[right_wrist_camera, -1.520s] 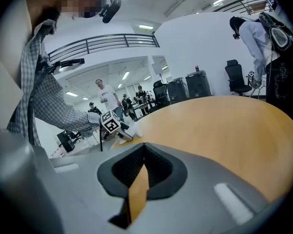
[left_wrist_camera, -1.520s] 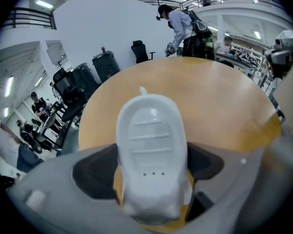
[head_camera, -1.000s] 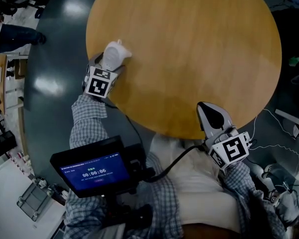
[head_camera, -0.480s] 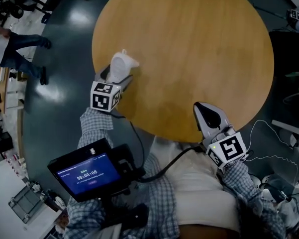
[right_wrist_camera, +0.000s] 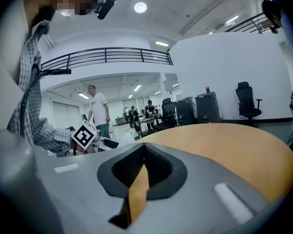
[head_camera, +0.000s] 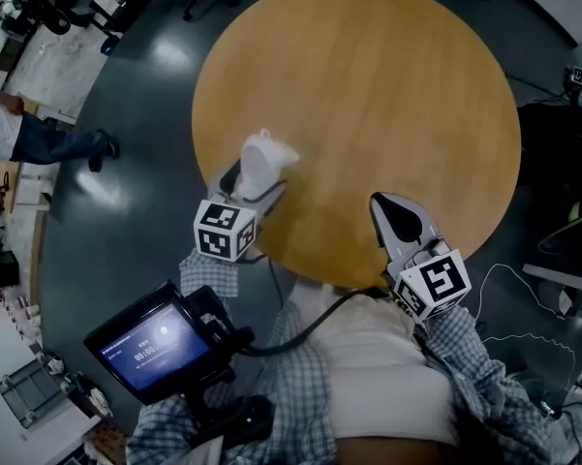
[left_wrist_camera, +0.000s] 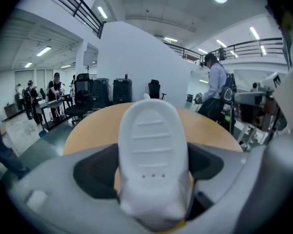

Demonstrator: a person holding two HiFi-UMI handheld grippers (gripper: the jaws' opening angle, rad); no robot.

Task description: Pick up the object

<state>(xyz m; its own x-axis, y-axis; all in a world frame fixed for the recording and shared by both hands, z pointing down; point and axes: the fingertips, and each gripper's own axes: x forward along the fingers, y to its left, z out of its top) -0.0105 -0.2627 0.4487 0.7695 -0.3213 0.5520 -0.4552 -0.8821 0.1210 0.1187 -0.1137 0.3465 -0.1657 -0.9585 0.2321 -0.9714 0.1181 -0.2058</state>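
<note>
Over round desk — left claw clamped on white ribbed object; right claw closed, empty, at the near edge.

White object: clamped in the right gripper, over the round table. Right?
No: the white object is clamped in the left gripper, not the right, over the round table. The left gripper view shows it between the jaws; the right gripper is shut on nothing.

Round table of pale wood — smooth, even grain — on a dark, glossy floor
</note>
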